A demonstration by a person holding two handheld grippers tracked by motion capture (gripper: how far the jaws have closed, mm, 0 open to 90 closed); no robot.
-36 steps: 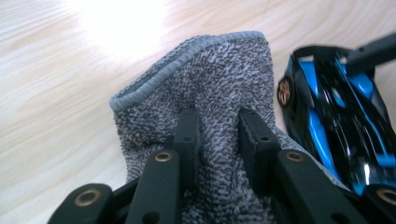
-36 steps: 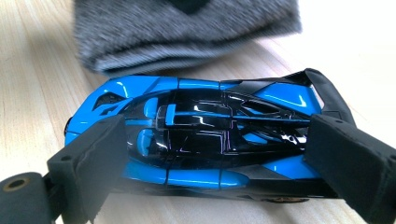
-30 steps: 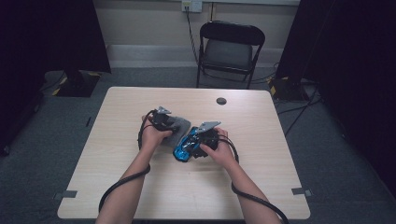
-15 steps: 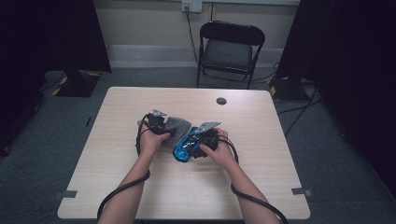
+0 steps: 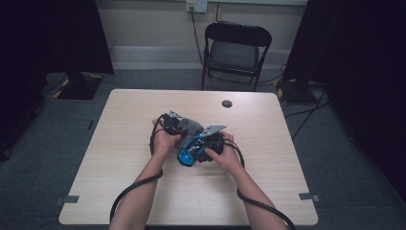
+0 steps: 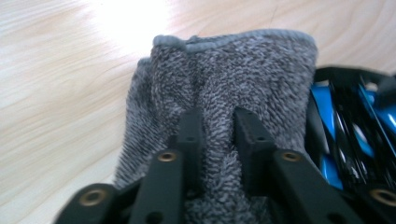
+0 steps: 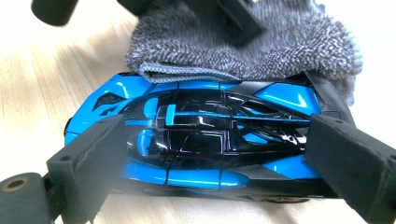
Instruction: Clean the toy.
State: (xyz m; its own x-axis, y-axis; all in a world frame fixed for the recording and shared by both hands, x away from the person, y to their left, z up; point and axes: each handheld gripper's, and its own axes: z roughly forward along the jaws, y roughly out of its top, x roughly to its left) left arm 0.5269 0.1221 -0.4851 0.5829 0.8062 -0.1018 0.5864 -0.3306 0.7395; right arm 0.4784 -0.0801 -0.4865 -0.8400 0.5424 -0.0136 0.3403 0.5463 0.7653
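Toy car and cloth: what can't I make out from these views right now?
- Toy car: far side hidden under the grey cloth in the right gripper view; front and rear ends covered by the right gripper's pads.
- Left gripper: jaws have just been closing on a cloth fold; pad tips sunk in the pile.
- Black disc on the table: too small to identify in the high view.

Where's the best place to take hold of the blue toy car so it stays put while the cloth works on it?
Grip the blue toy car end to end, nose and tail, coming from the side away from the grey cloth. The long, low body fits between the right tool there, and the cloth-side flank probably stays free. The left tool pinches a fold of the cloth.
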